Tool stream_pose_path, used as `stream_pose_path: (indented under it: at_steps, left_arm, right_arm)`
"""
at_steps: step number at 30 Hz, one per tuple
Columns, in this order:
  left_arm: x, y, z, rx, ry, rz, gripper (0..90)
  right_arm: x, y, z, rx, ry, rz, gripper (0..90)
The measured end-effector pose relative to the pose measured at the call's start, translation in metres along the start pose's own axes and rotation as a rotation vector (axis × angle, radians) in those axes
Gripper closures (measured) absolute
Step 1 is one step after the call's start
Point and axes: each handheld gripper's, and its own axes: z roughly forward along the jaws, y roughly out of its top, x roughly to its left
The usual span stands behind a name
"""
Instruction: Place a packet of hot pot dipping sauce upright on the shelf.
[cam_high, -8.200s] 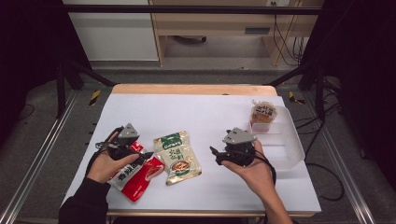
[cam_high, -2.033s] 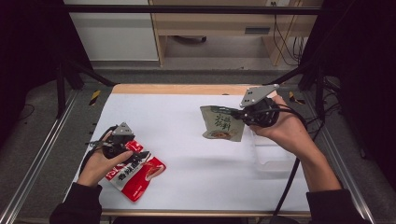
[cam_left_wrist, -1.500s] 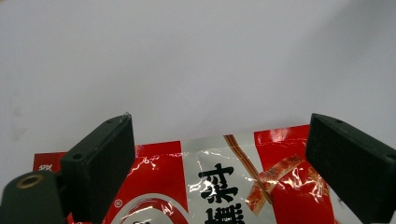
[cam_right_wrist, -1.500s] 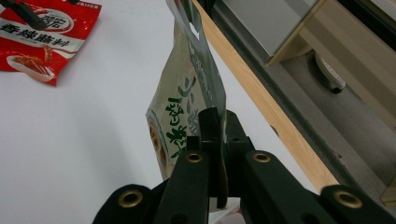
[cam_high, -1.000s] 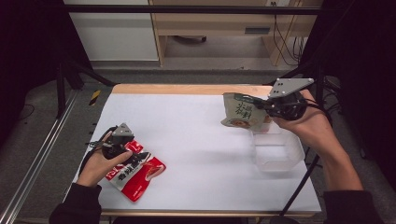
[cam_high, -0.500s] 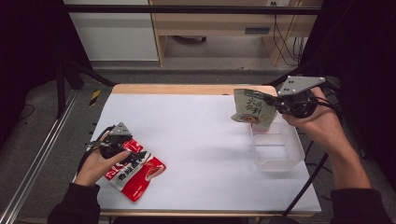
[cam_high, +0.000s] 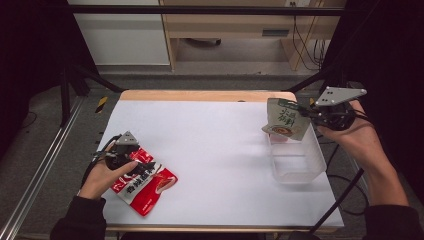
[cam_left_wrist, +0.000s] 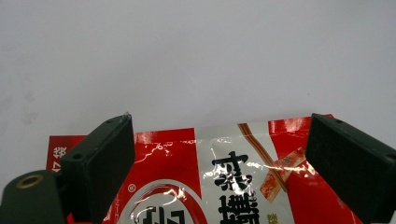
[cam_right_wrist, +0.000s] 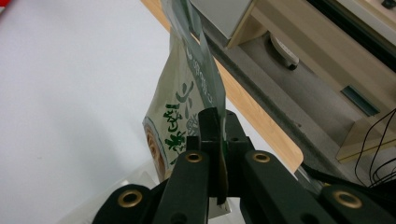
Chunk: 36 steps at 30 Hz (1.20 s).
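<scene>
While the right hand-held gripper is pinching the green snack pouch by one edge above the clear bin, it could slip; the left hand-held gripper is gaping over the red snack pouch.

Laboratory or test-rig setting. Indicated by: white-topped desk with a wooden far edge, enclosed by a dark metal frame with diagonal struts; black curtains hung on both sides; aluminium rail running along the left on grey floor; loose cables hanging beside plain wooden furniture behind the desk. Instrumented hand-held gripper with a grey three-cornered plate and trailing cable, consistent with recording equipment.
</scene>
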Motion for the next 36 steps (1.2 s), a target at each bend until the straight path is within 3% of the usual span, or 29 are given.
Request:
stream_pose_path:
  at_steps: [6, 21, 25, 36]
  left_arm:
    - [0.000, 0.000, 0.001, 0.006, 0.006, 0.002, 8.6]
    - [-0.002, -0.001, 0.007, 0.038, 0.011, 0.013, 8.6]
    - [-0.001, -0.002, 0.006, 0.037, 0.013, 0.012, 8.6]
    - [-0.002, 0.000, 0.003, 0.023, 0.010, 0.012, 8.6]
  right_arm:
    - [-0.010, -0.018, 0.009, 0.015, 0.013, 0.020, 90.0]
    - [-0.031, -0.037, 0.024, 0.046, 0.075, 0.014, 90.0]
    - [-0.030, -0.042, 0.025, 0.054, 0.098, 0.005, 90.0]
    - [-0.025, -0.053, 0.036, 0.062, 0.107, 0.040, 90.0]
